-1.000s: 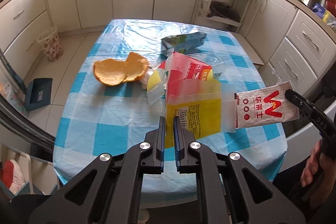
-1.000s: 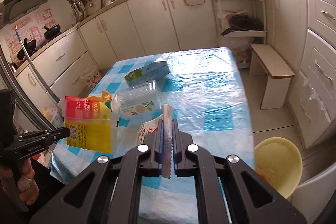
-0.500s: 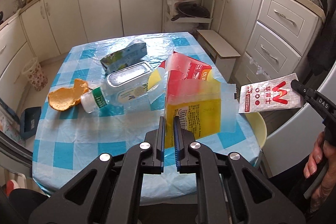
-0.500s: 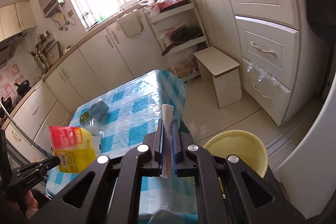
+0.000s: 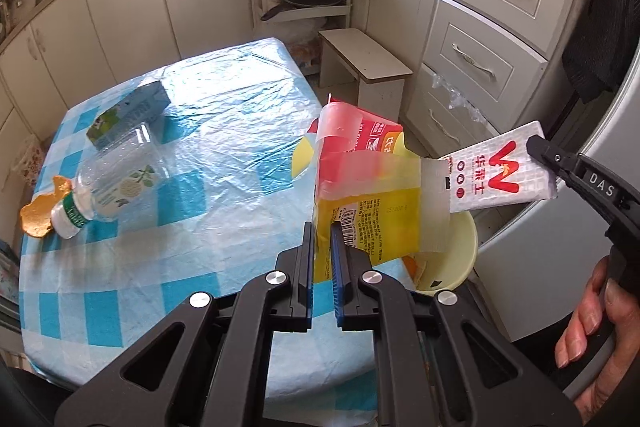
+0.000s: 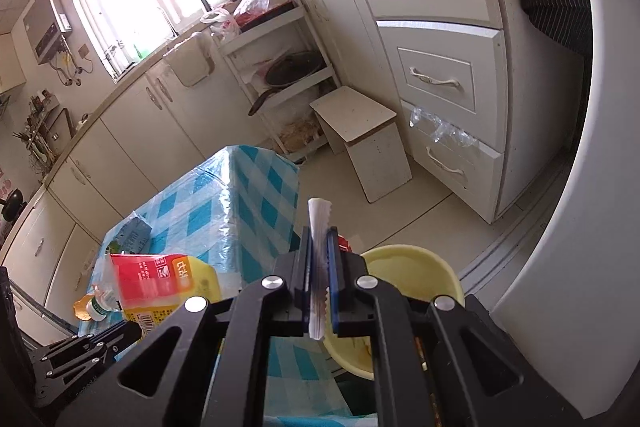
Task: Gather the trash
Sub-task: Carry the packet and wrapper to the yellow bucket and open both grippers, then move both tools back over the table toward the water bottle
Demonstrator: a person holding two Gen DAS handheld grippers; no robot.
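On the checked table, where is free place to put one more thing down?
The blue-checked tablecloth is bare across its middle and near edge, between the clear plastic bottle and the held red-yellow packet. It is crowded at the left, where bottle, blue-green carton and orange peel cluster.

Counts recorded, both views:
- Grippers: 2. Left gripper (image 5: 322,239), right gripper (image 5: 534,145).
- Wrappers held off table: 2. One red-yellow bag (image 5: 366,187), one white sachet (image 5: 500,173).
- Items lying on table (image 5: 224,163): 3. One clear plastic bottle (image 5: 114,183) near left edge, one blue-green carton (image 5: 128,113) toward far left corner, one orange peel (image 5: 40,215) at left edge, touching bottle cap.
- Yellow bins: 1, yellow bin (image 6: 416,279) beside table's right edge.
- Wooden stools: 1, stool (image 5: 364,61) past far right corner.
- Hands seen: 1, hand (image 5: 596,319).
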